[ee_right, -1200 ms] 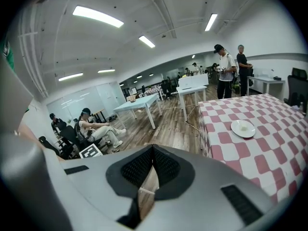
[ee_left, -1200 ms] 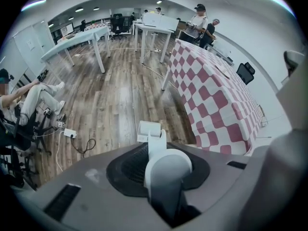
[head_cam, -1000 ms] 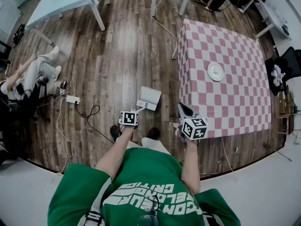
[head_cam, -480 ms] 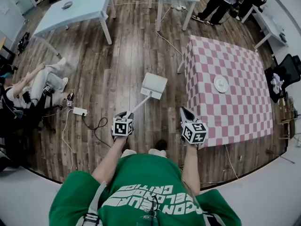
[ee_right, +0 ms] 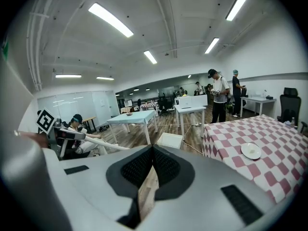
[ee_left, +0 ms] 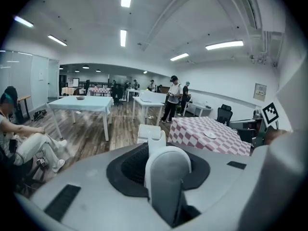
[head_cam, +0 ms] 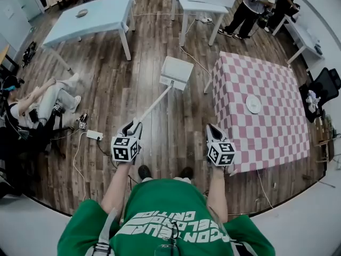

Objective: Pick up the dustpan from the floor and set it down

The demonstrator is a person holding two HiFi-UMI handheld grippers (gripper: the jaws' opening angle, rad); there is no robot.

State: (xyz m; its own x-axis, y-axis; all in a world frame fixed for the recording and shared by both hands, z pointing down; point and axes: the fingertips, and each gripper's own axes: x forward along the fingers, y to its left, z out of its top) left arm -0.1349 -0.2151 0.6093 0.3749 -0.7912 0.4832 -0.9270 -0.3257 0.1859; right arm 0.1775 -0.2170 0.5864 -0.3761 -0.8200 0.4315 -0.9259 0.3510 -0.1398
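My left tongs (head_cam: 133, 127) pinch the dustpan (head_cam: 177, 72) by the end of its long handle. The pan hangs out ahead of me, off the floor, at upper centre of the head view and just left of the checked table (head_cam: 266, 89). I judge that gripping the far end lets me stand upright and carry it clear. My right tongs (head_cam: 213, 129) are pressed together on nothing, kept aside at lower right. A second ago the pan sat lower in the frame, near my feet; it has since swung up and away.

Open office, pale tables (head_cam: 88, 19), ceiling strip lights (ee_right: 110, 20)
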